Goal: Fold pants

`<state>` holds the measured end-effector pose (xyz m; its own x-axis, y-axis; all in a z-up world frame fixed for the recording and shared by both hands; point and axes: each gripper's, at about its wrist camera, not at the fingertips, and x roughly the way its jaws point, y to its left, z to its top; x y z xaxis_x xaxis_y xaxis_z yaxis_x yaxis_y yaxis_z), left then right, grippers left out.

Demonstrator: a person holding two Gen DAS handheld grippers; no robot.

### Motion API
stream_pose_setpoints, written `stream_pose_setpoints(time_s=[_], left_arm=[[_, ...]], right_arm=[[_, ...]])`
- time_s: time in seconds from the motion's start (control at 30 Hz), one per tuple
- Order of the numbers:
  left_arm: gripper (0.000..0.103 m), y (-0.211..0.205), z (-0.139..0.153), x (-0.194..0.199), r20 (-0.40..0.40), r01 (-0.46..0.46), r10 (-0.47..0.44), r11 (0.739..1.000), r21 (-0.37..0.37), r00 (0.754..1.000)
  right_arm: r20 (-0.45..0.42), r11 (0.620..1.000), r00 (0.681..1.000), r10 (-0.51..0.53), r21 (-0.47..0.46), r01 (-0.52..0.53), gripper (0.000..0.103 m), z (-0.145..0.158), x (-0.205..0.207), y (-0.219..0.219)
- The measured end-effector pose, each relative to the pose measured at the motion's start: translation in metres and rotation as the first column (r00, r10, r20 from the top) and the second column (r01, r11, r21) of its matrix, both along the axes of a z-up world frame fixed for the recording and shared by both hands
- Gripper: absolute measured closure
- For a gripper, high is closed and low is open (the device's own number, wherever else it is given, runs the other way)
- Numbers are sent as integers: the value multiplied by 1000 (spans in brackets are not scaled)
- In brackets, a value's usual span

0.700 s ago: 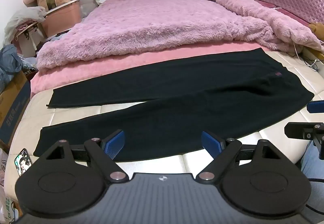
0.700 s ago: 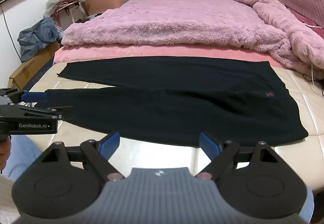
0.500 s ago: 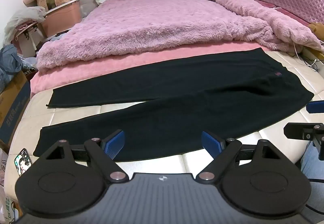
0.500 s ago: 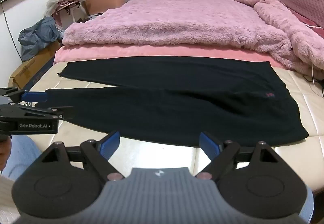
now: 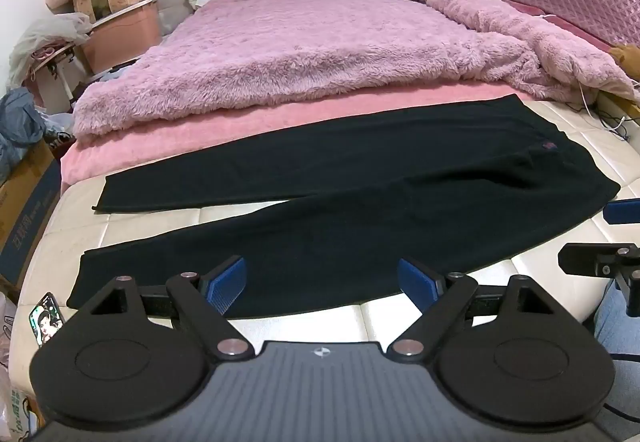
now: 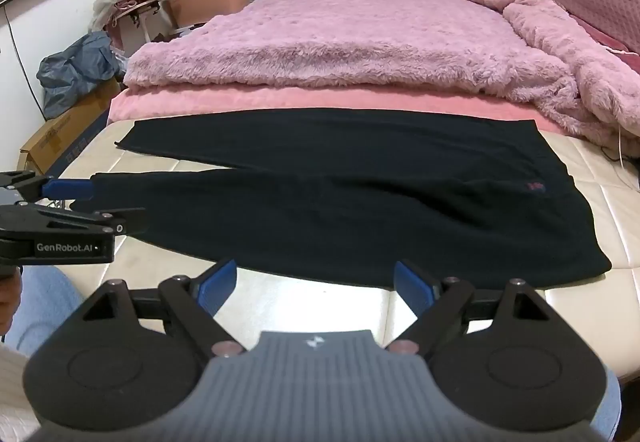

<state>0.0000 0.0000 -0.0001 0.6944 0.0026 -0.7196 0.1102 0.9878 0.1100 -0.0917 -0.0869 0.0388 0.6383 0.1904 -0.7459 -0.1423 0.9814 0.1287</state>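
- Pants [image 5: 360,210] black, flat on cream mattress [image 5: 280,322], legs pointing left, waist right.
- Left gripper [image 5: 322,284] & right gripper [image 6: 316,284]: spread wide, empty, probably hovering above near edge.

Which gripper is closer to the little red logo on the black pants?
Right. The right gripper hovers near the pants' waist end, where the red logo sits. The left gripper hovers toward the leg end, farther away.

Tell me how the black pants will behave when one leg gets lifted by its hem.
The black pants lie flat and limp, so a lifted leg will likely droop and trail. The knit looks thick, probably grippy rather than slippery. Both legs sprawl apart, so one may drag.
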Motion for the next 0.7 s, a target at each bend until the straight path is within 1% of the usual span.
stream_pose_setpoints(time_s=[0.7], left_arm=[[3, 0, 0, 0, 0, -1, 1, 1000, -3, 1000]], right_arm=[[-5, 1000, 1000, 5, 1, -5, 21, -1, -4, -1]])
